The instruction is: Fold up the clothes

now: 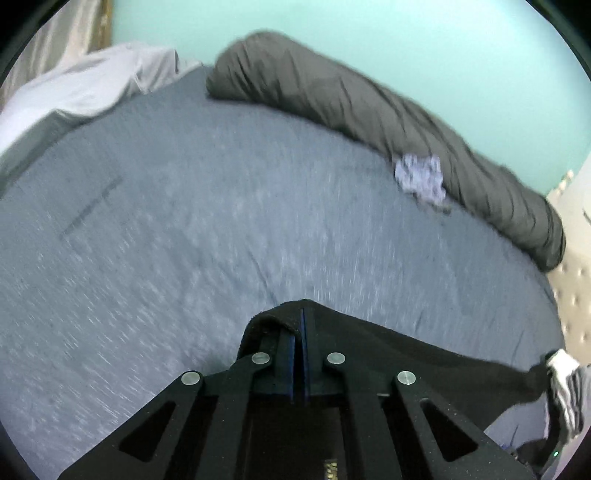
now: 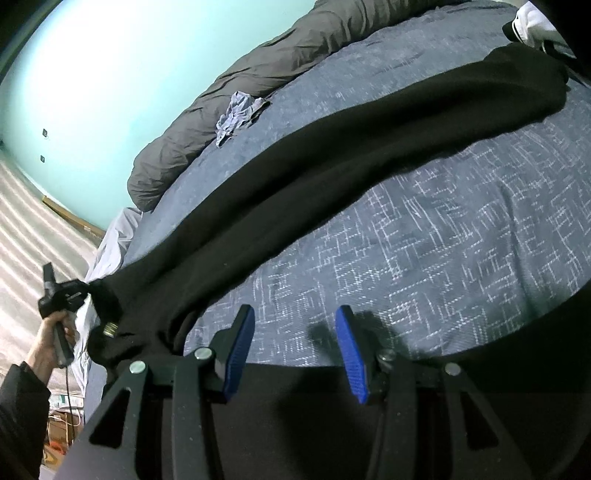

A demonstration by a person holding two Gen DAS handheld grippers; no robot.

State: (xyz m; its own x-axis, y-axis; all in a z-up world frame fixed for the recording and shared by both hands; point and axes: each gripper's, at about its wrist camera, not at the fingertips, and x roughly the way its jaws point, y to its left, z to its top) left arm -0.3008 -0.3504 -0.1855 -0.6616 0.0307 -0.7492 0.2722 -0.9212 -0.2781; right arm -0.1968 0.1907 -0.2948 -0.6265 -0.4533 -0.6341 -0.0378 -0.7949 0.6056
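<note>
Two grippers are in play over a bed (image 1: 229, 221) with a blue-grey patterned cover. On our left gripper (image 1: 302, 321) the jaws are pressed together, clamped on an edge of the black garment (image 1: 406, 354), which drapes over their tips and trails off to the right of them. From the right wrist view we see that same left gripper (image 2: 83, 290) far out to the left of the right jaws, gripped by a hand (image 2: 46, 350) in a dark sleeve, with the black garment (image 2: 332, 166) stretching from it in a long band across the bed (image 2: 424, 251), beyond the right jaws.

Our right gripper (image 2: 295, 350) has its blue-padded jaws standing apart, with only bedcover showing between them.

Beyond both sets of jaws, a rolled grey duvet (image 1: 388, 110) lies along the far edge of the bed against a pale green wall (image 1: 406, 44), and a small crumpled light-blue cloth (image 1: 421, 181) sits against it. We see some gold lettering low on the left gripper body, too cut off to read. A white-and-black item (image 2: 532, 26) lies past the garment's far end.
</note>
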